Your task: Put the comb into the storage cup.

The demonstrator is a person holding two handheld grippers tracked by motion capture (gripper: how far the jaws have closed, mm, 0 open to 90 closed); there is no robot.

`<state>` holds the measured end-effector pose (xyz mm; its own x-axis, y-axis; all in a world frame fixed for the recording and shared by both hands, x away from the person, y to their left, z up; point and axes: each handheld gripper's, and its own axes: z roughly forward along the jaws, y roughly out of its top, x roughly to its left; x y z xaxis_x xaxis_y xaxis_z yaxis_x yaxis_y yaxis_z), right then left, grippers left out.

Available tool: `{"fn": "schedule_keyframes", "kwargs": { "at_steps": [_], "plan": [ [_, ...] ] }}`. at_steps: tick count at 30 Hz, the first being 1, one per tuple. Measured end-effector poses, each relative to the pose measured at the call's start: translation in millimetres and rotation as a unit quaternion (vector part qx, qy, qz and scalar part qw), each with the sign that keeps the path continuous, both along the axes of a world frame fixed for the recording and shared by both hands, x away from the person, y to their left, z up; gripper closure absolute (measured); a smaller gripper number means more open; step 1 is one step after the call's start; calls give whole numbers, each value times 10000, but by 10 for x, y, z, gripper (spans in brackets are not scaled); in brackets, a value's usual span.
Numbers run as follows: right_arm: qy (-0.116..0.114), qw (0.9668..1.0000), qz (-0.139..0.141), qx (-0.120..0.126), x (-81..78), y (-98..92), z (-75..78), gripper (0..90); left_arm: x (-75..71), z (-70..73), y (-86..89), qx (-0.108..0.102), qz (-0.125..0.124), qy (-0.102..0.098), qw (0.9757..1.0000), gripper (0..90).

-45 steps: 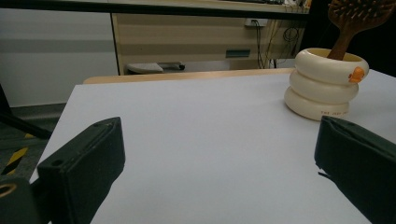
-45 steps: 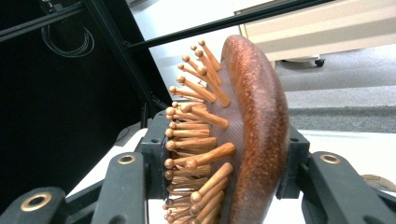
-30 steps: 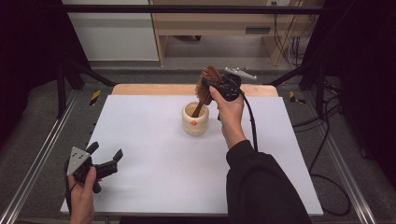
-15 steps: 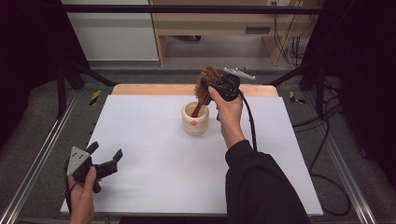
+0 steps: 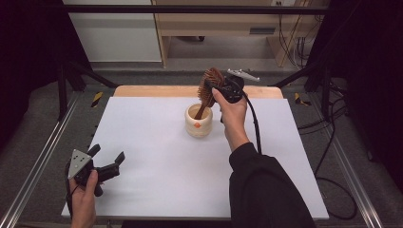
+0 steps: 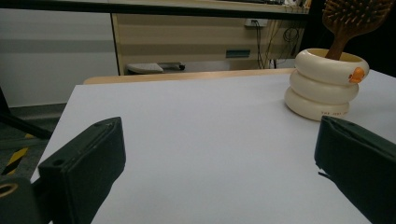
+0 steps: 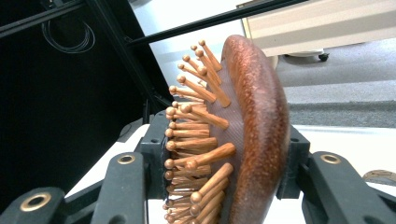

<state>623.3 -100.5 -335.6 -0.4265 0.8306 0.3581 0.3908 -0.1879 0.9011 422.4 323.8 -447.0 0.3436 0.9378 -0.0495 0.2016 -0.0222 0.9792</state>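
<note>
A cream ringed cup point(image 5: 199, 122) with an orange mark stands near the middle of the white table point(image 5: 157, 156). A wooden hairbrush point(image 5: 210, 88) leans out of it, handle down in the cup and bristled head up. My right gripper point(image 5: 215, 85) is shut on the brush head; in the right gripper view the hairbrush point(image 7: 243, 135) sits clamped between both jaws, bristles to the left. My left gripper point(image 5: 105, 158) rests open at the near left of the table, with nothing between its jaws. From the left gripper view the cup point(image 6: 325, 84) and the hairbrush point(image 6: 351, 21) appear far right.
A wooden strip point(image 5: 157, 90) borders the table's far edge. Metal rails point(image 5: 38, 166) run along both sides. Pale cabinets point(image 5: 214, 26) and cables stand beyond the table. A black cable point(image 5: 256, 128) trails from my right gripper over the sleeve.
</note>
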Motion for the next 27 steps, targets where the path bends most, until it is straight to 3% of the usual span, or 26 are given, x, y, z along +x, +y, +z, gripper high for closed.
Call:
{"fn": "schedule_keyframes", "kwargs": {
  "at_steps": [27],
  "plan": [
    [83, 10000, 45, 33, 28, 57, -91, 505, -2, 0, -1, -27, -15, 7, 10000, 21]
  ]
}}
